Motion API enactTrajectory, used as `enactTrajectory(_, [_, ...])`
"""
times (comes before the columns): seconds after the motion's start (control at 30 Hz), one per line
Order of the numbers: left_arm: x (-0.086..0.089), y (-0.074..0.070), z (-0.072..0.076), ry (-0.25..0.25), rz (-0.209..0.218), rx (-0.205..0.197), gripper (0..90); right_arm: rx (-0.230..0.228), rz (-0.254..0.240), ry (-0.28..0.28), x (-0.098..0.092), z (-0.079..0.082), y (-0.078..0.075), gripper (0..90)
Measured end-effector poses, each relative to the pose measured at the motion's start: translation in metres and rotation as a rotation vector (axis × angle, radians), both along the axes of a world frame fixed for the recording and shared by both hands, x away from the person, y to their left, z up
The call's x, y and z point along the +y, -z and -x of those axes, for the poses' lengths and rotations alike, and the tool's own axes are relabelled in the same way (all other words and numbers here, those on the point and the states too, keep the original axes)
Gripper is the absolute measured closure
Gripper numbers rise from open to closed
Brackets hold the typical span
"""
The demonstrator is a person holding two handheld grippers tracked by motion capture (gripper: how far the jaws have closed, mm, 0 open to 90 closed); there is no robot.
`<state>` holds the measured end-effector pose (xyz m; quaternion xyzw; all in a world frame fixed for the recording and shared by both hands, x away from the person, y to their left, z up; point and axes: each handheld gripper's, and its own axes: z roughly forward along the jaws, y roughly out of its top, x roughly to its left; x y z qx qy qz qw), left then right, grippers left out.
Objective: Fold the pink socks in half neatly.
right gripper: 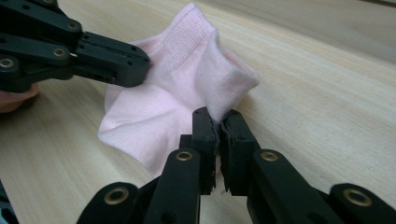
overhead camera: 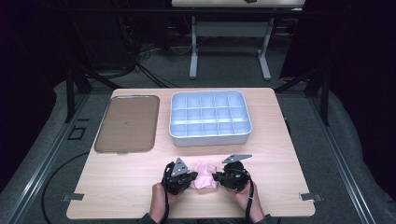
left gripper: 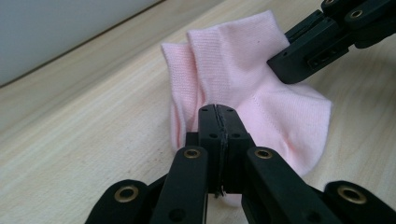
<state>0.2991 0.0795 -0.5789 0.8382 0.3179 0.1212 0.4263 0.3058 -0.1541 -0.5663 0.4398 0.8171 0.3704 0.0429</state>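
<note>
- So the thing in hand is a pink sock (overhead camera: 204,179), sitting on the wooden table (overhead camera: 116,186) near the front edge, roughly 6 o'clock from the divided tray, right between the two grippers
- In the left gripper view the sock (left gripper: 243,79) looks bunched and doubled over, ribbed cuff end pointing away from the camera, heel-ish bulge off to the right. Can't tell if it's one sock or a pair stacked together
- Left gripper (overhead camera: 192,176) is clamped tight on the sock's edge at the 9 o'clock side; in its own view the jaws are pressed flat together with just a sliver of fabric pinched in
- Right gripper (overhead camera: 215,176) is clenched on the opposite edge at 3 o'clock; in the right gripper view a fold of sock (right gripper: 187,79) is squeezed between the pads (right gripper: 205,130)
- My read on progress: the grab is done, both sides are secured, but the sock is resting on the table and looks rumpled, so folding or carrying it hasn't really happened yet
- The white compartment tray (overhead camera: 210,135) at 12 o'clock from the sock looks empty in every slot I can see, so if that's the destination, the whole transfer is left
- The brown flat tray (overhead camera: 127,123) at about 10 o'clock is bare too apart from a tiny speck I can't make out
- Farther back, past the table, there's another desk's white legs (overhead camera: 194,51) and a tangle of cables on the floor
</note>
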Motion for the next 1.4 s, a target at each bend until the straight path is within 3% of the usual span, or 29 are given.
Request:
enactTrajectory(0.17, [0.004,0.000,-0.002,-0.002,-0.023,-0.007,88.4,-0.006,0.008,0.012,-0.002,-0.001,-0.003,85.2])
enactTrajectory(0.33, [0.002,-0.005,0.004,0.006,0.000,-0.044,88.0,-0.008,0.025,0.009,-0.002,-0.001,-0.005,85.1])
enactTrajectory(0.43, [-0.001,-0.009,0.004,0.025,-0.018,-0.056,87.9,-0.009,0.036,0.004,-0.001,-0.001,-0.005,85.0])
enactTrajectory(0.6, [-0.002,0.000,-0.005,0.029,-0.032,-0.019,88.0,-0.006,0.042,0.000,-0.001,-0.002,-0.007,84.9])
enactTrajectory(0.9, [-0.004,0.006,-0.007,0.024,-0.037,-0.008,89.4,-0.013,0.034,-0.012,0.000,-0.003,-0.012,84.8])
enactTrajectory(0.93, [-0.004,0.007,-0.006,0.021,-0.037,-0.011,89.5,0.004,0.107,-0.009,-0.002,-0.002,-0.018,84.7])
enactTrajectory(1.0, [-0.004,0.007,-0.006,0.020,-0.034,-0.012,89.6,-0.003,0.089,-0.012,-0.002,-0.002,-0.018,84.7])
enactTrajectory(1.2, [-0.002,0.004,-0.004,0.018,-0.019,-0.026,88.8,0.012,0.109,-0.018,-0.003,-0.004,-0.016,84.8])
enactTrajectory(1.3, [0.000,-0.004,-0.002,0.036,0.030,-0.036,88.0,0.007,0.147,0.003,-0.004,-0.003,-0.016,84.8])
enactTrajectory(1.4, [-0.009,-0.004,-0.010,0.070,0.008,-0.022,87.4,0.029,0.139,-0.022,-0.005,-0.005,-0.014,84.9])
